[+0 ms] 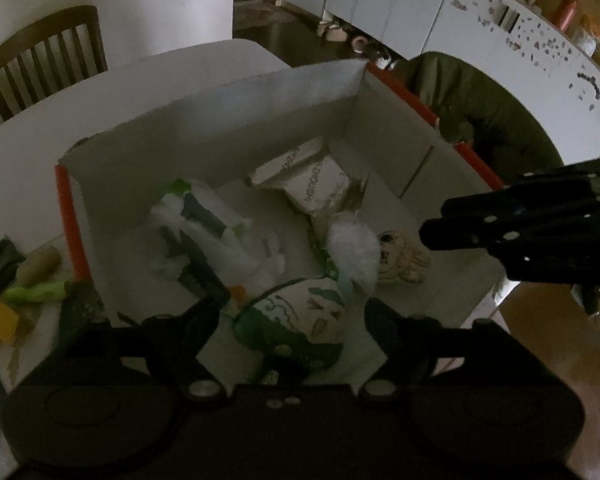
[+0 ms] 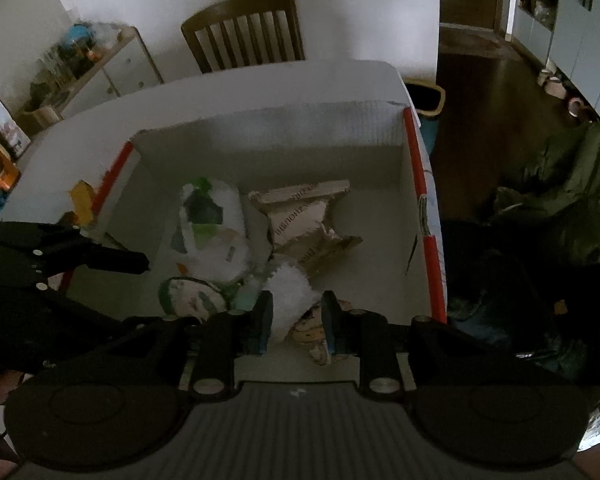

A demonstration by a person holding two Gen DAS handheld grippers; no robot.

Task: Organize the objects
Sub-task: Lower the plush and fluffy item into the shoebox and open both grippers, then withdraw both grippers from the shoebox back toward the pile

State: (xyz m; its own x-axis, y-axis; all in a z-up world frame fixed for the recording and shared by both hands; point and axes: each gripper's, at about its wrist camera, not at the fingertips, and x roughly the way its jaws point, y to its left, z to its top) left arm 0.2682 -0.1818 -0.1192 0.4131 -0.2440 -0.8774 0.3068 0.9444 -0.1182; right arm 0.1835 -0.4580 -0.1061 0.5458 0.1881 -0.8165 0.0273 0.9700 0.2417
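Plush toys are being dropped into the cardboard box (image 2: 412,168): the left gripper (image 1: 292,320) is being held wide above the green plush doll (image 1: 300,328), the right gripper (image 2: 296,320) narrowly around the white pom-pom (image 2: 290,296), apparently being released. More clutter is likely being fetched next.

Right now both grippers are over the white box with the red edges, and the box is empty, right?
Not quite. Both the left gripper and the right gripper are over the white box, but it is not empty: the right wrist view shows plush toys and a torn paper package inside.
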